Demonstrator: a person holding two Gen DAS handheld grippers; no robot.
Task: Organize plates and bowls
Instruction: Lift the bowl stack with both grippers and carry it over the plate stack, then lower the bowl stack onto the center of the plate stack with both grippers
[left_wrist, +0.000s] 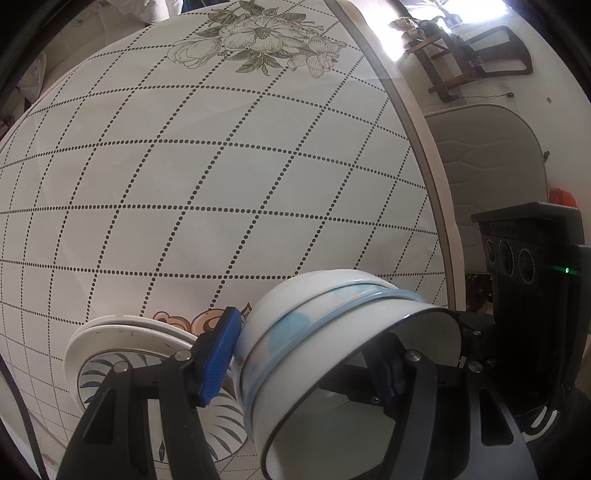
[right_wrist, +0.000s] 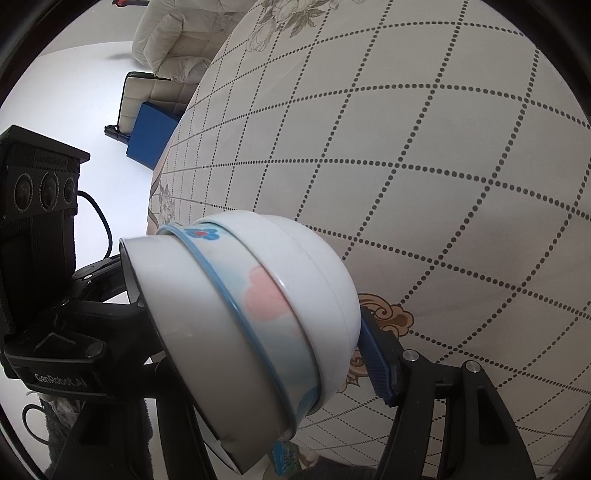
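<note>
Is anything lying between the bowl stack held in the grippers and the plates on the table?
Nothing visible on the table does. The bowl stack hangs right beside the plates. In the left wrist view, only one blue pad of the left gripper sits between them.

Black tongs (left_wrist: 303, 363) — ribbed blue pads (left_wrist: 218, 356), silver screws, "GenRobot.AI" lettering, black cable (right_wrist: 101, 221).

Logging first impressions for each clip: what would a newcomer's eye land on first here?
A stack of nested bowls, tipped on its side, held between both grippers: left, right. Under it lies a tablecloth with a dotted grid and flower prints. Plates sit at the lower left of the left view.
</note>
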